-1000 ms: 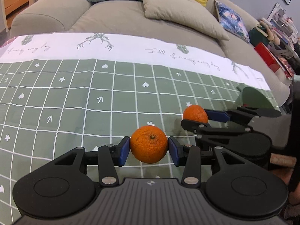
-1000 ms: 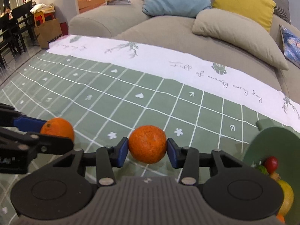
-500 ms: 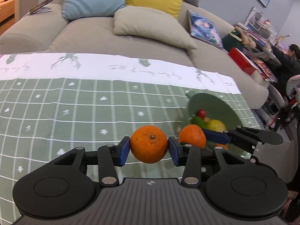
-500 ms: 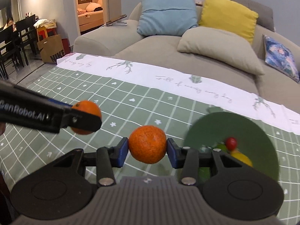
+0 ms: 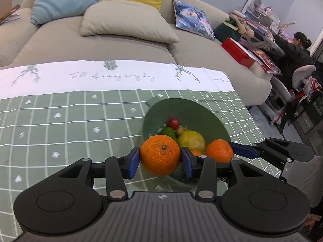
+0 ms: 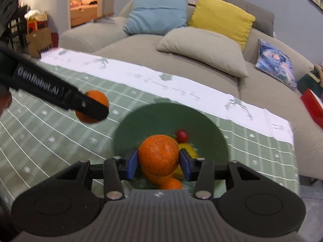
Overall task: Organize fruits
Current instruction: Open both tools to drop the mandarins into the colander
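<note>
Over the green bowl (image 5: 203, 113) at 12 o'clock, your left gripper (image 5: 160, 159) and right gripper (image 6: 158, 164) each clamp an orange (image 5: 160, 157) across its middle; firm, round, likely rolls, so release low.

Soft indoor light, strong fisheye bending at edges; right wrist view motion-blurred.

Green bowl (image 6: 169, 117) blurred, contents partly hidden.
</note>
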Tool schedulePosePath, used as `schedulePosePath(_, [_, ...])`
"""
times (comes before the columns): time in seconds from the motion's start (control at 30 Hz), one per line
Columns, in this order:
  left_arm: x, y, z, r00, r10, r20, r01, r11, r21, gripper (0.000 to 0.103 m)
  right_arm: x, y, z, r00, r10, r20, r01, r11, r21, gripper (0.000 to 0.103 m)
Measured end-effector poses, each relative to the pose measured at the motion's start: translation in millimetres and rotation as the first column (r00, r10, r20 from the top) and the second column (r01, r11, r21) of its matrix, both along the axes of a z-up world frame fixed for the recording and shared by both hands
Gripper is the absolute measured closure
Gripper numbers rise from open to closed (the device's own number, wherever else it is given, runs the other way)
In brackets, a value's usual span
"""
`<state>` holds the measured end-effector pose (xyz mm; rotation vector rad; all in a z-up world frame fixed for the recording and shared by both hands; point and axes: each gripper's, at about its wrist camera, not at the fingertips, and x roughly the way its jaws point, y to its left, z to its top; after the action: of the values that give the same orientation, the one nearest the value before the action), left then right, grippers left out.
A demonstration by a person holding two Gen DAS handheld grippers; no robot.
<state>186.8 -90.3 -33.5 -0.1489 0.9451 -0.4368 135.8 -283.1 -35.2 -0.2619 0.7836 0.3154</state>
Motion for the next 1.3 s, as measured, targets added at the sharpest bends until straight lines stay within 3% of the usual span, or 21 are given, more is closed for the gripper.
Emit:
schedulePosePath(0.1, [13, -13, -7, 0.999, -0.002, -0.033, 0.002, 1.0, 0.003, 0.053, 10, -13, -5, 1.0, 0.012, -0.021, -0.013, 0.999, -0.047, 0.062])
schedulePosePath(0.37, [39, -40, -30, 0.996, -0.001, -0.09, 0.01, 0.995, 0.102, 0.054, 39, -35, -23, 0.993, 0.031, -0.111, -0.044, 0.992, -0.121, 0.062])
schedulePosePath(0.57, [51, -53, -40, 0.994, -0.022, -0.105, 0.039, 0.986, 0.162, 0.054, 49, -37, -38, 0.982, 0.061, -0.18, -0.087, 0.987, -0.138, 0.062])
schedulePosePath(0.73, [56, -56, -47, 0.992, -0.031, -0.121, 0.052, 0.984, 0.169, 0.054, 52, -36, -46, 0.976, 0.066, -0.209, -0.099, 0.984, -0.148, 0.062])
schedulePosePath(1.0, [60, -60, -51, 0.99, -0.039, -0.138, 0.064, 0.982, 0.178, 0.053, 53, -35, -48, 0.974, 0.065, -0.219, -0.1, 0.983, -0.151, 0.062])
schedulePosePath(1.2, [58, -57, -47, 0.988, -0.039, -0.147, 0.065, 0.983, 0.175, 0.047, 50, -34, -39, 0.98, 0.055, -0.192, -0.084, 0.985, -0.15, 0.049])
schedulePosePath(1.3, [53, -52, -35, 0.993, -0.033, -0.113, 0.052, 0.985, 0.164, 0.041, 49, -33, -30, 0.983, 0.049, -0.175, -0.075, 0.987, -0.145, 0.049])
